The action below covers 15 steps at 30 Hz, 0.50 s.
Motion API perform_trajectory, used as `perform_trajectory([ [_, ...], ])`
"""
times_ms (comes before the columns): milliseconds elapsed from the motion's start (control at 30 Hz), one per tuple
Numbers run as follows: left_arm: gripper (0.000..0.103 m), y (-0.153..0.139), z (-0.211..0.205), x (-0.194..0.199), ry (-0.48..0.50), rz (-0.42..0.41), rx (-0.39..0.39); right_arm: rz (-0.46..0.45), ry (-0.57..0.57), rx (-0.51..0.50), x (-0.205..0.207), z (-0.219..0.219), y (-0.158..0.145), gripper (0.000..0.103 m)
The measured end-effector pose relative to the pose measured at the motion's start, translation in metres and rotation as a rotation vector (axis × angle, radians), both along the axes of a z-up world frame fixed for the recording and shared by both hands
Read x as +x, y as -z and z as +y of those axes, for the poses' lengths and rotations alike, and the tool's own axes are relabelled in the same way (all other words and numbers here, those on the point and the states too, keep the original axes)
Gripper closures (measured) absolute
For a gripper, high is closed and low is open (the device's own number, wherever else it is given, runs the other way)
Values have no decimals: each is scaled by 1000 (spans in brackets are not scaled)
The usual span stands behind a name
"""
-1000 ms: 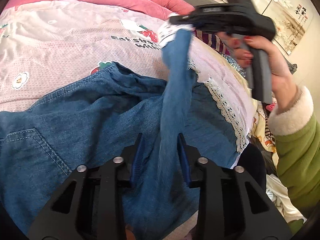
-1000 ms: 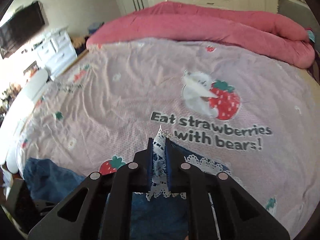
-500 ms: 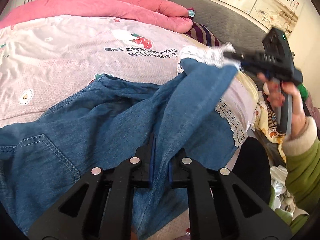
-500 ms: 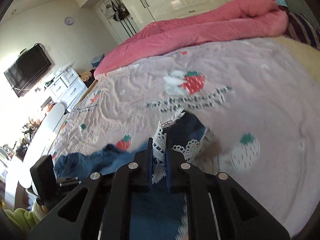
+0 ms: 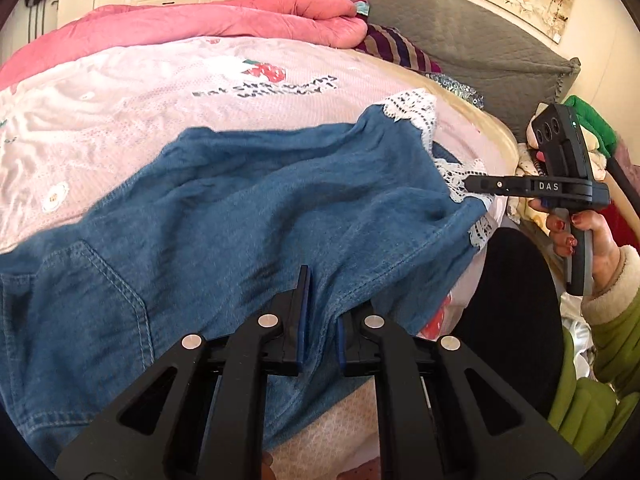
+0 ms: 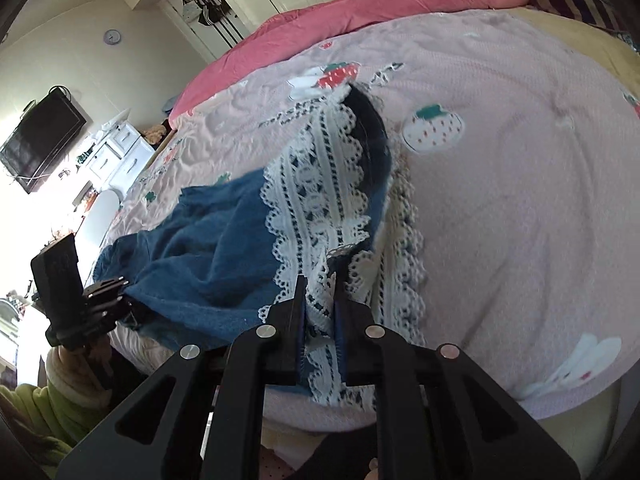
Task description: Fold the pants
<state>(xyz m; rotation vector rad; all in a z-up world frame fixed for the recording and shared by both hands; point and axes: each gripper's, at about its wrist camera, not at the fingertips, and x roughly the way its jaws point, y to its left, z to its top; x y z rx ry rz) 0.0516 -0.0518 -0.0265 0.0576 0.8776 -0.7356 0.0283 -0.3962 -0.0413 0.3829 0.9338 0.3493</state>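
Observation:
Blue denim pants with white lace cuffs lie spread across the pink bedspread. My left gripper is shut on a fold of denim near the seam at the bed's near edge. My right gripper is shut on the lace cuff of one leg, low over the bed. The right gripper also shows in the left wrist view, at the cuff end. The left gripper shows in the right wrist view, holding the denim.
A pink duvet is bunched along the far side of the bed. A grey headboard cushion and striped cloth lie at the right. A black-clad knee is at the bed's edge. A dresser and TV stand beyond.
The right gripper swung the lace-cuffed leg from high in the air outward and down, laying it along the bed. The left gripper closed on the denim fold and stayed low.

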Motion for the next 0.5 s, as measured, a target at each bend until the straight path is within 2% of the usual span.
perform_trajectory([
  [100, 98, 1, -1, -3, 0, -9, 18, -7, -12, -10, -9, -3, -3, 79],
  [167, 95, 1, -1, -6, 1, -11, 21, -20, -17, -31, -16, -4, -8, 55],
  [367, 90, -3, 4, -17, -7, -21, 28, -59, 8, -88, -24, -10, -17, 54],
  [500, 84, -9, 2, -25, 0, -48, 40, -86, -24, -104, -16, -1, -24, 54],
])
